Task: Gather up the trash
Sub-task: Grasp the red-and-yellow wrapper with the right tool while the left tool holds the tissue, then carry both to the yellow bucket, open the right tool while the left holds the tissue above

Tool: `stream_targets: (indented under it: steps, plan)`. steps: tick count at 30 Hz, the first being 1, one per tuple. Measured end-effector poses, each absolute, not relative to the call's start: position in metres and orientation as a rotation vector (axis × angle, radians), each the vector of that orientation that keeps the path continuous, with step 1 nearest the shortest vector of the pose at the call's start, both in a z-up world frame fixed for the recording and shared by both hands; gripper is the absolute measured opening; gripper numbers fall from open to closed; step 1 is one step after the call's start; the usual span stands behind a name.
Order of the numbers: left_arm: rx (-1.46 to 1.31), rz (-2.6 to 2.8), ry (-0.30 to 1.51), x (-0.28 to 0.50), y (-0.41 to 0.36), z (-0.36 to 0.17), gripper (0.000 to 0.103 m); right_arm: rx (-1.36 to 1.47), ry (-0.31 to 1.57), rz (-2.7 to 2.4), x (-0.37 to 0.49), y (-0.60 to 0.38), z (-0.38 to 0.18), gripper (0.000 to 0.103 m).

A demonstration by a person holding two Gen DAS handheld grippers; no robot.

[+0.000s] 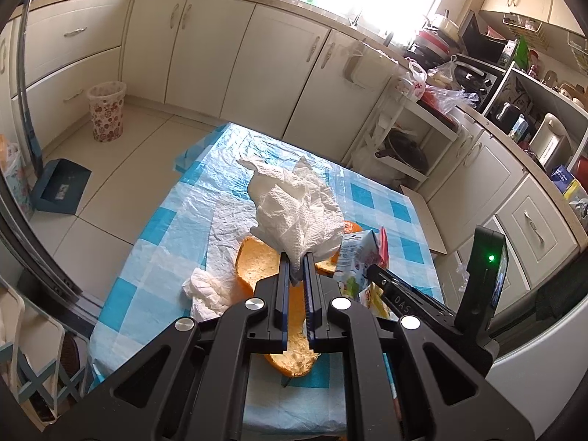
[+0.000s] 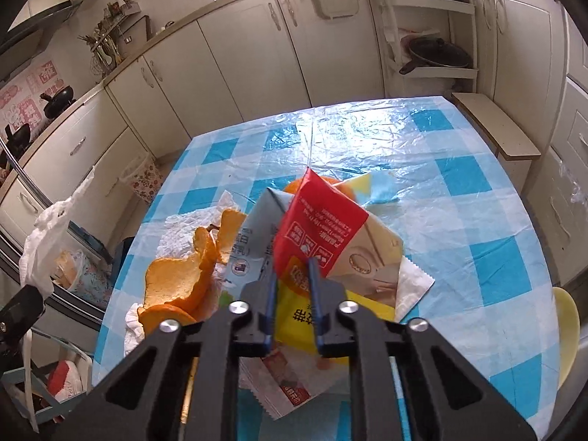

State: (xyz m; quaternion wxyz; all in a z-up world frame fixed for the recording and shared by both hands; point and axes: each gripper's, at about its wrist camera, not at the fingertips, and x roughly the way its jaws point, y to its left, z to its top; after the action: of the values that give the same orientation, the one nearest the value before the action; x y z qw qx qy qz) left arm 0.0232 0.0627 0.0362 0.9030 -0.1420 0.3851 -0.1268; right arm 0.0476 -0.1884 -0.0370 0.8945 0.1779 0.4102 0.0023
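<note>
Left gripper is pinching a crumpled, embossed white paper towel between nearly closed black fingers, holding it lifted above the worktop, which is wearing a glossy, wrinkled blue-and-white checked plastic cover. Curled orange peel, pale and pithy inside, is lying beneath, beside a second wadded tissue at near left. Right gripper, angled down toward the worktop's middle, is clamping a red-and-cream foil snack wrapper with serrated edges; a flattened grey-white drink carton is leaning just left of it. A floral wastebasket is standing on the tiled floor, far left.
</note>
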Motion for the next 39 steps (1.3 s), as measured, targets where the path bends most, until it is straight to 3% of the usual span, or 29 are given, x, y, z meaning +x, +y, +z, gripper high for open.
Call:
stream_targets:
  steps: [5, 10, 29, 39]
  plan:
    - [-0.280, -0.260, 0.796, 0.023, 0.060, 0.035, 0.007, 0.492, 0.823, 0.038, 0.040, -0.210, -0.034, 0.004]
    - [-0.257, -0.263, 0.791, 0.021, 0.052, 0.035, 0.007, 0.516, 0.779, 0.036, 0.028, -0.222, -0.024, 0.002]
    - [-0.165, -0.338, 0.746, 0.000, 0.009, 0.043, 0.007, 0.601, 0.546, -0.043, -0.042, -0.319, 0.026, 0.001]
    - [-0.095, -0.516, 0.721, -0.026, -0.059, 0.052, 0.007, 0.602, 0.526, -0.258, -0.112, -0.414, 0.022, 0.001]
